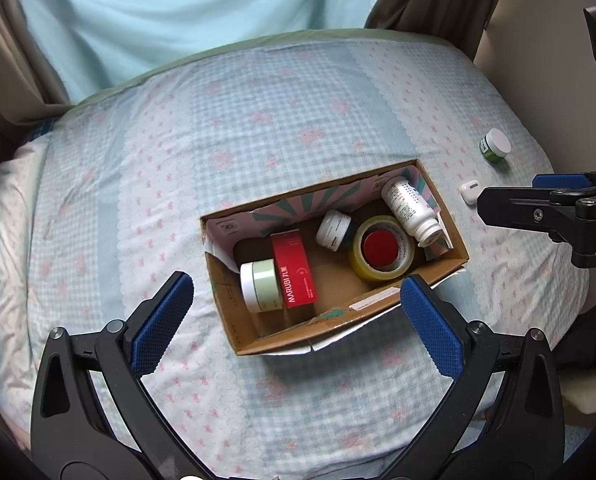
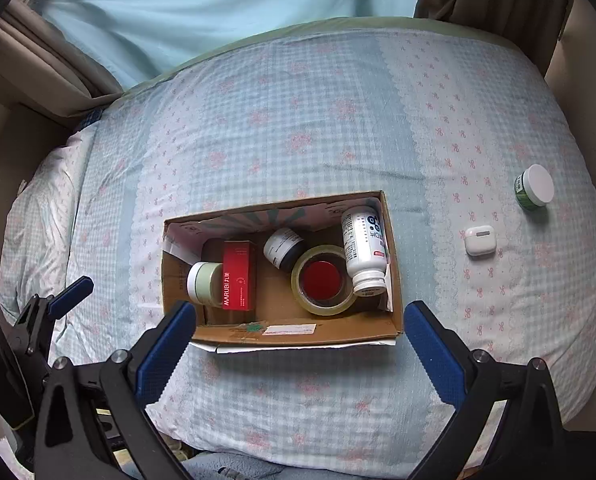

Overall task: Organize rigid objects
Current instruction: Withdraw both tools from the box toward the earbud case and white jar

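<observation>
Both the left tongs [image 1: 294, 316] and the right tongs [image 2: 298, 344] stand wide apart, holding nothing, above the bed [image 2: 298, 392]. Just beyond them sits the cardboard box [image 2: 298, 336], already holding a red carton [image 2: 240, 276] marked MARUBI. Farther right, on the quilt, lie the white earbud case [image 2: 480, 240] (smooth, light, likely slippery; grip its flat sides) and the green jar [image 2: 533, 188], rigid, best taken across its lid.
</observation>
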